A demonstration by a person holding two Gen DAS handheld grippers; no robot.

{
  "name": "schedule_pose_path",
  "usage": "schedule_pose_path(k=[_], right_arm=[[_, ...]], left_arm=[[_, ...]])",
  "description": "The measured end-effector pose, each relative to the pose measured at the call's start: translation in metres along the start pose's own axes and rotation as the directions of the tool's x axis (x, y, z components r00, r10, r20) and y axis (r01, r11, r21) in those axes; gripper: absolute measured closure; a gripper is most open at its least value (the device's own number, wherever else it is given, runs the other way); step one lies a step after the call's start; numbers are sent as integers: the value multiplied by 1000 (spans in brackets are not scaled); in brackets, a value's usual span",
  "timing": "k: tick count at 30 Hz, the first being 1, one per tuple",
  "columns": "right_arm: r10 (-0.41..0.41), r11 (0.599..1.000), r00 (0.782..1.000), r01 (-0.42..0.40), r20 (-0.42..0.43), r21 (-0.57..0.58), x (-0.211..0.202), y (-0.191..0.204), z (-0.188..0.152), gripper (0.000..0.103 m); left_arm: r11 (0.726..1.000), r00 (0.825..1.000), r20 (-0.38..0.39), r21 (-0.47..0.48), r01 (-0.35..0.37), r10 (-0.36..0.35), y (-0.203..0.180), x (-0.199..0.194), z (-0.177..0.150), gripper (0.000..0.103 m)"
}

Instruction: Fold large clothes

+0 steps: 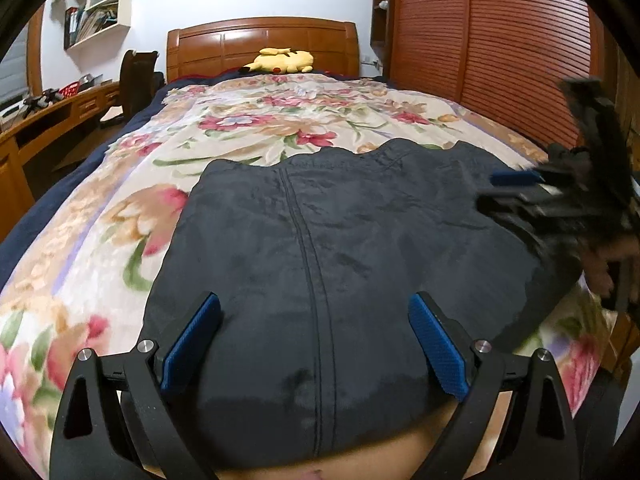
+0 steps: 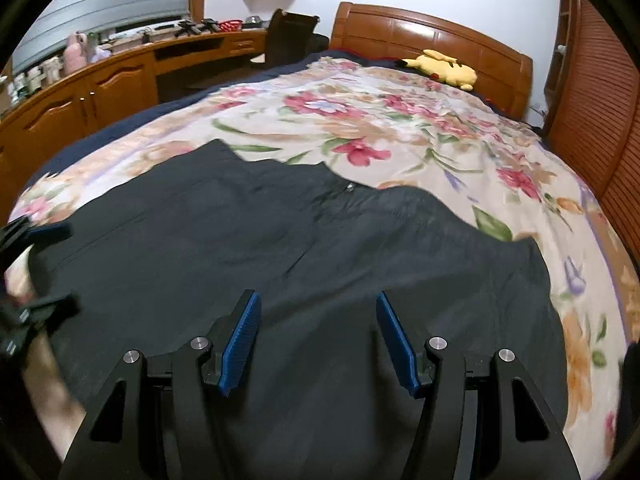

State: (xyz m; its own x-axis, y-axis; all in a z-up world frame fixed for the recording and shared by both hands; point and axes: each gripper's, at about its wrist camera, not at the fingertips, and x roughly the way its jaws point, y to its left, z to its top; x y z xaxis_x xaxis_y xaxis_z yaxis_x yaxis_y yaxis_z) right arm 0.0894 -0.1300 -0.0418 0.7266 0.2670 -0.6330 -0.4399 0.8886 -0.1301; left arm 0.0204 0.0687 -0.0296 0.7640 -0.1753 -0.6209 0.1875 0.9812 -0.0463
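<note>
Left wrist view: dark garment (image 1: 320, 248) lies flat on the floral bedspread (image 1: 248, 128), right under and ahead of the left gripper (image 1: 314, 344). Jaws wide apart, blue pads off the cloth, nothing held. A stitched seam runs away from the camera toward the headboard (image 1: 262, 46), roughly midway between the pads, so the garment's long axis looks to go along the bed.

Right gripper (image 2: 318, 338) in its own view also hangs over the garment (image 2: 280, 240), jaws apart though narrower than the left pair, empty. From the left camera it shows blurred at the garment's right edge.

Both sit at the near hem; the far edge lies well ahead. Likely next: each takes the near edge on its own side and carries it forward.
</note>
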Motion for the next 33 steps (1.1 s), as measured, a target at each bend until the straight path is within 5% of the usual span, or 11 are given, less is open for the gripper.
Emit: schedule_pose_path(k=[12, 19, 28, 33], right_arm=[[50, 998, 997, -51, 54, 25, -50, 20, -34, 41], [34, 999, 999, -34, -3, 24, -15, 23, -52, 41], [39, 999, 999, -40, 23, 35, -7, 20, -55, 41], [21, 1000, 1000, -21, -18, 7, -3, 28, -46, 41]], left_arm=[[999, 1000, 30, -49, 7, -5, 10, -15, -18, 7], [999, 1000, 28, -36, -11, 12, 12, -18, -23, 7], [998, 999, 45, -56, -27, 29, 29, -26, -29, 8], [992, 997, 55, -116, -44, 51, 49, -35, -34, 16]])
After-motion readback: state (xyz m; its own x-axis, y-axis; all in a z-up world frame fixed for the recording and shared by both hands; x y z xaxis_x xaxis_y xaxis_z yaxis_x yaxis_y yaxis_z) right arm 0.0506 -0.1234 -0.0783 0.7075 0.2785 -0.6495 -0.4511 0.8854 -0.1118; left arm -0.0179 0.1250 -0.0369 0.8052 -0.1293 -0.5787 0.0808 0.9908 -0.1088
